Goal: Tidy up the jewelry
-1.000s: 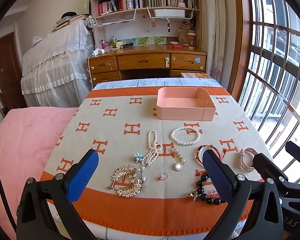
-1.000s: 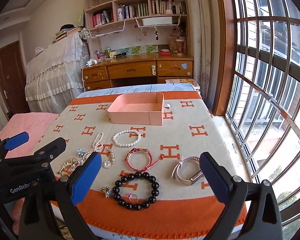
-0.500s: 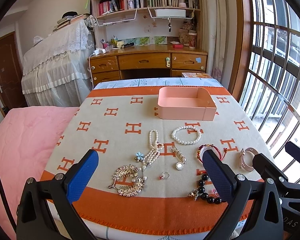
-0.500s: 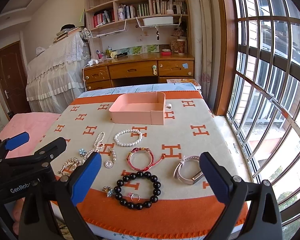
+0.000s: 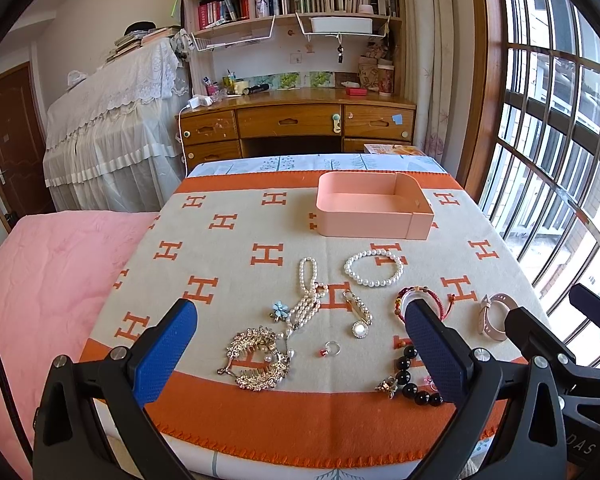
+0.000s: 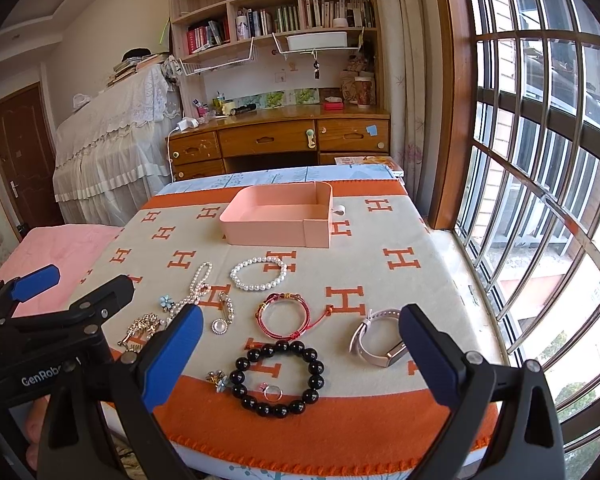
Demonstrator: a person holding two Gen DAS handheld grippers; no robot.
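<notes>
At the near edge, left claw (image 5: 300,344): jaws spread wide, blue ribbed pads, nothing held; it hangs above the gold filigree brooch (image 5: 258,360).
Right claw (image 6: 300,354): also gaping and empty, poised over the black bead bracelet (image 6: 278,378).
Between the left pads: small ring with a red stone (image 5: 330,348), a silvery pendant on a short chain (image 5: 358,316), a pale blue flower charm (image 5: 279,310).
Just beyond: pearl strand (image 5: 306,294) lying doubled and loose; white pearl bracelet (image 5: 374,268) in a neat closed ring.
Toward the right: red braided cord bracelet (image 6: 284,316) with gold beads; pink watch band (image 6: 376,338), smooth and curled on its side.
Inside the black beads: a second small ring (image 6: 272,392); a tiny flower charm (image 6: 218,380) touches the beads' left side.
Bench (image 5: 228,248): covered with a woven cream blanket, orange H motifs and an orange border.
Far end: pink tray (image 5: 370,210), matte, rounded corners, shallow walls, empty as far as can be seen.
Progress: judged barely begun; every visible piece lies on the blanket, none in the tray, so all the sorting remains.
</notes>
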